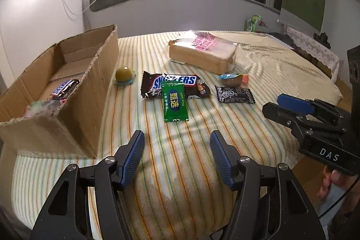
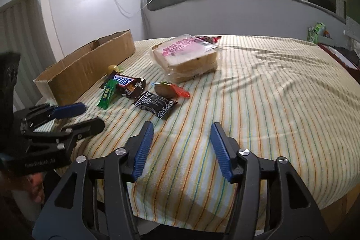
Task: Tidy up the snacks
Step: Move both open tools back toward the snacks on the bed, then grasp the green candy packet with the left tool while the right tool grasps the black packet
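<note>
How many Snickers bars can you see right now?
2. One Snickers bar lies inside the cardboard box; the other Snickers bar lies on the striped cloth. More may be hidden in the box.

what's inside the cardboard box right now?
Inside the cardboard box, in the left wrist view: a Snickers bar and a crinkly clear wrapper beside it. The near wall hides the floor's front; the right wrist view shows only the outside.

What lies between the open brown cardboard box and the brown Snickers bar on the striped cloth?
In the left wrist view, a round olive-green jelly cup stands between the cardboard box and the Snickers bar.
</note>
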The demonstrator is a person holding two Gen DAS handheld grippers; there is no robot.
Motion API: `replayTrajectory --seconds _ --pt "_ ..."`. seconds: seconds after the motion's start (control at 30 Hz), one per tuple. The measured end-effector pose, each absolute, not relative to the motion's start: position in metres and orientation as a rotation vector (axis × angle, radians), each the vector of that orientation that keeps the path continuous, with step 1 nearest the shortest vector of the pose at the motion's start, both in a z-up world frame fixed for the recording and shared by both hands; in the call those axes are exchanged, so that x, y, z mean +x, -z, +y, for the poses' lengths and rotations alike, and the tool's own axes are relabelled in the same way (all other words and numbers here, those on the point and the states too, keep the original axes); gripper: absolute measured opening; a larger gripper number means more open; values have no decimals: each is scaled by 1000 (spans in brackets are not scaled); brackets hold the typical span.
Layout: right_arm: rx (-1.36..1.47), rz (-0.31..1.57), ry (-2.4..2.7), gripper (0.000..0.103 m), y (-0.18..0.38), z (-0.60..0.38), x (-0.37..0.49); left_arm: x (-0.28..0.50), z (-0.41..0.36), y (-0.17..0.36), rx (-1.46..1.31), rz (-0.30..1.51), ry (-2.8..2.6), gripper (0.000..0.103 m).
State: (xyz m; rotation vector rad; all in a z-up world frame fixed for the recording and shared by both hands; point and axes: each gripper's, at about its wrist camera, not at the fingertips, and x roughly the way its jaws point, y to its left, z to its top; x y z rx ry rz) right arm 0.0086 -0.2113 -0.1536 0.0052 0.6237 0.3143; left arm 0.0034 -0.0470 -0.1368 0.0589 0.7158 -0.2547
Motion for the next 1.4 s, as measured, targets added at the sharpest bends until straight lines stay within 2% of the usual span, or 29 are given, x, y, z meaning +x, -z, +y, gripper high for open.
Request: replayTrajectory --seconds 0.27,0.57,0.63,0.67,0.73,0.77,0.8,1.4 --pt "-75 650 -350 58 148 -199 26 24 -45 135 35 738 252 60" --pt "-162 663 -408 60 150 -173 56 44 -50 136 17 740 260 54" --pt "-168 663 -411 60 151 -171 59 45 -50 136 16 734 256 49" --pt "-169 663 -413 57 151 -170 58 45 -49 137 15 729 251 46" --pt "-174 662 -426 43 150 -168 56 44 -47 137 6 720 246 41" --pt "-186 663 -424 33 149 -165 54 44 -45 137 0 717 243 29" --pt "-194 666 -421 29 149 -163 52 43 -44 137 -3 714 243 22" --pt "1 599 -356 28 142 -196 20 28 -32 129 -48 721 257 21"
